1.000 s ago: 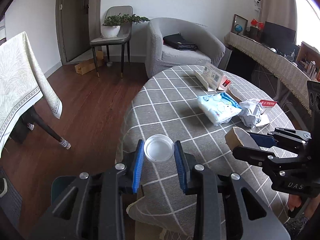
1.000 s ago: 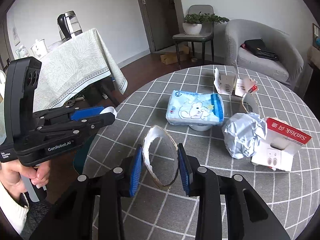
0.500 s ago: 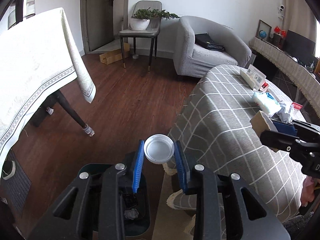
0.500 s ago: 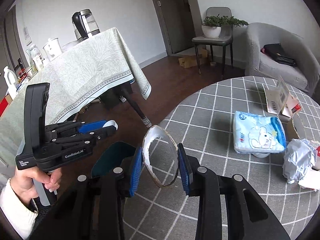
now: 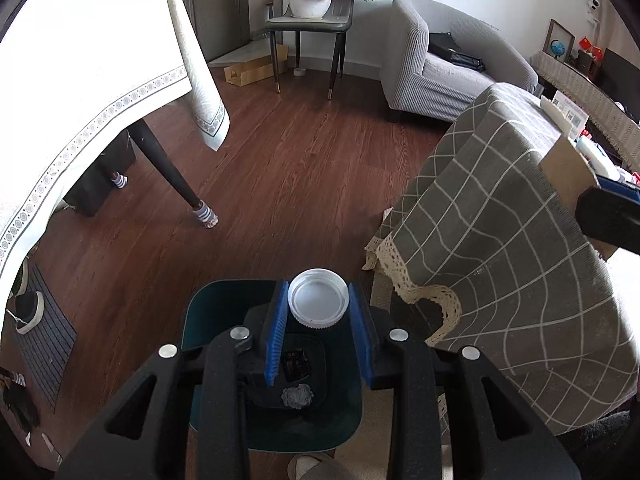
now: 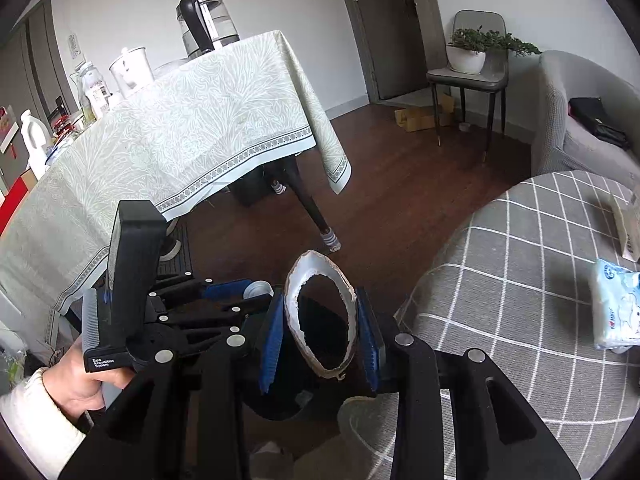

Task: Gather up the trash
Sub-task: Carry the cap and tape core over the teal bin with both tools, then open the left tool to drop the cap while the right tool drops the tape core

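- While the left gripper (image 5: 319,316) points steeply down in the lower middle of its frame, its blue fingers (image 5: 275,332) are closed on a white plastic lid (image 5: 318,299), one on each side of the rim.
- Directly under this lid stands a dark green trash bin (image 5: 208,312) on the wooden floor (image 5: 280,184); crumpled paper (image 5: 297,396) and a dark wrapper lie inside it.
- At the right of this frame hangs the grey checked cloth of the round table (image 5: 500,232).
- The right gripper (image 6: 320,332) is also tilted down, and its fingers (image 6: 272,340) press on a torn cardboard ring (image 6: 320,316), which stands upright between them in the lower middle of its frame.
- In the right wrist view the left gripper appears at the lower left, held by a hand (image 6: 76,384) with a white sleeve (image 6: 36,424).
- A blue tissue pack (image 6: 616,312) lies on the table at the right edge.
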{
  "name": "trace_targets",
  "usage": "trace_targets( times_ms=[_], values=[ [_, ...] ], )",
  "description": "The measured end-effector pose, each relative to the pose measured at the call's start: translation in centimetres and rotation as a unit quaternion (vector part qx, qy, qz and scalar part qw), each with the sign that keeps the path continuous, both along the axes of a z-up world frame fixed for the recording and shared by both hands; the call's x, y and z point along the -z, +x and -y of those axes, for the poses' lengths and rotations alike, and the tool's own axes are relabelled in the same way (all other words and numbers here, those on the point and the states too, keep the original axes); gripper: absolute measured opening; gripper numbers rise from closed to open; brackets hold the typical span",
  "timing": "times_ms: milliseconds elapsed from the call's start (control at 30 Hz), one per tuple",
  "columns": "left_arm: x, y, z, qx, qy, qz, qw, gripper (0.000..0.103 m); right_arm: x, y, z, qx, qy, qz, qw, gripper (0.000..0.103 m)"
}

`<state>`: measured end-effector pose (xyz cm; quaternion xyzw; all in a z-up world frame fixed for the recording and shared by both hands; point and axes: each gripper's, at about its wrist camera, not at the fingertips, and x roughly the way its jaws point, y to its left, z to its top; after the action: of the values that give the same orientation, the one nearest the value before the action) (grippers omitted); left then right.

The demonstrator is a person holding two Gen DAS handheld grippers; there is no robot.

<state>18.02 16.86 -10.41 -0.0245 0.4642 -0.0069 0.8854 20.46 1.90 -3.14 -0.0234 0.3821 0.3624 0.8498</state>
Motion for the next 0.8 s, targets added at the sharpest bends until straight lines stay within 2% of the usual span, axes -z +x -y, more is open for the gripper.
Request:
trace_targets(
  times_ms=[300, 500, 800],
  values=[
    [4.4, 0.9, -1.5, -0.004, -0.009, -0.065, 0.9978, 0.033, 2.2, 1.0, -4.0, -0.013, -0.025, -0.028, 0.999, 0.035],
    [7.3, 1.1, -2.4, -0.005, -0.013, -0.115, 0.9933, 0.033, 3.3, 1.5, -5.3, -0.01, -0.035, -0.041, 0.999, 0.035],
    [10.2, 0.6, -3.1, 0.007, -0.007, -0.156, 0.9877, 0.033, 4.5, 2.1, -6.6, -0.006, -0.037, -0.059, 0.998, 0.035]
  ],
)
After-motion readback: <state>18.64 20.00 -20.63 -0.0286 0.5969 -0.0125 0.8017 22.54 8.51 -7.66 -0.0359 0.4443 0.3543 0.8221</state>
